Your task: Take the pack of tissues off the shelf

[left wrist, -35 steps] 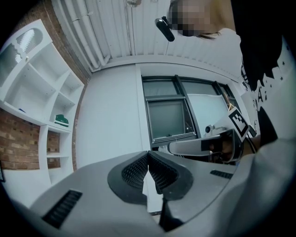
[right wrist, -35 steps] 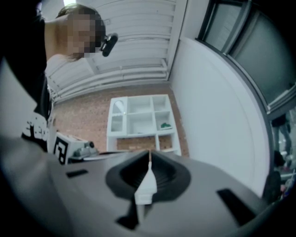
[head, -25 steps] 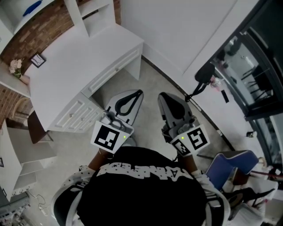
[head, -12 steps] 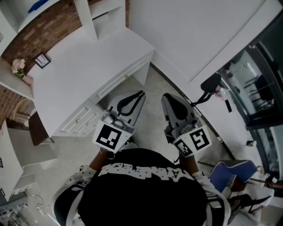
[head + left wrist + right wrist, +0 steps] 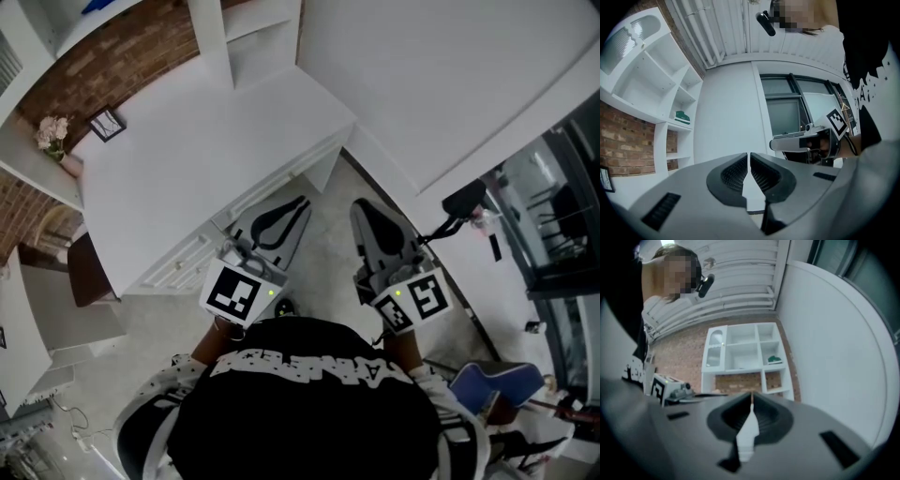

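A green pack of tissues lies in a right-hand compartment of the white wall shelf; the right gripper view shows the tissue pack there too, far off. Held side by side over the floor in front of my body, my left gripper and right gripper both point toward the desk. The left gripper has its jaws together with nothing between them. On the right gripper the jaws also meet, empty. The head view does not show the pack.
A white desk with drawers stands just ahead on the left, with a small picture frame and flowers at its far side. A brown stool sits left, a blue chair at right rear, a white wall right.
The desk has drifted right and nearer in the head view as the person steps toward it. Both grippers keep their pose, side by side and shut.
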Tool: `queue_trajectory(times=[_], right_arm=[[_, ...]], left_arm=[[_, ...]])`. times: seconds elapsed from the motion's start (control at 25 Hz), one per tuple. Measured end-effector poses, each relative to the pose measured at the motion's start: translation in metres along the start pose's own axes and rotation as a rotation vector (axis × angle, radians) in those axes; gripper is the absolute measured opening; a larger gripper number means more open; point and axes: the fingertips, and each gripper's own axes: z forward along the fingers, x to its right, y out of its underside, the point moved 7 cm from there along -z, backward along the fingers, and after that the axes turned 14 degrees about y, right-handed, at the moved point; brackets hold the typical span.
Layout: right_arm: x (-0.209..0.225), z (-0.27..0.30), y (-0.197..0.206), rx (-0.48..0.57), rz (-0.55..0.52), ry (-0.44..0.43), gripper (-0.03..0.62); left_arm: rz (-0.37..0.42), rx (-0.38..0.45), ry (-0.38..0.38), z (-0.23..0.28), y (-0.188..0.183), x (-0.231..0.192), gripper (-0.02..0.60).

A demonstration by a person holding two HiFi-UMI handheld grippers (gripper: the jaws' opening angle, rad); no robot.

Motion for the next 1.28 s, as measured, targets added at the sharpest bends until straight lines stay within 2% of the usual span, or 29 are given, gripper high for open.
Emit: queue_trajectory(times=[0.48, 0.92, 1.28], right_arm=[[-0.003, 0.024, 0.011, -0.031, -0.007, -0.005, 0.032], [0.016, 0.085, 0.005, -0.004, -0.007, -0.124, 0.032], [0.05, 0.145, 0.002, 0.002, 0.04, -0.213, 0.032]], left_arm=[[-0.023, -0.007, -0.022, -0.008, 0.011, -0.022, 0.037], [0.014, -0.021, -0.158, -0.002, 0.013, -0.058, 0.037], [0.038, -0.042, -0.244, 0.032, 0.013, -0.097, 0.04]])
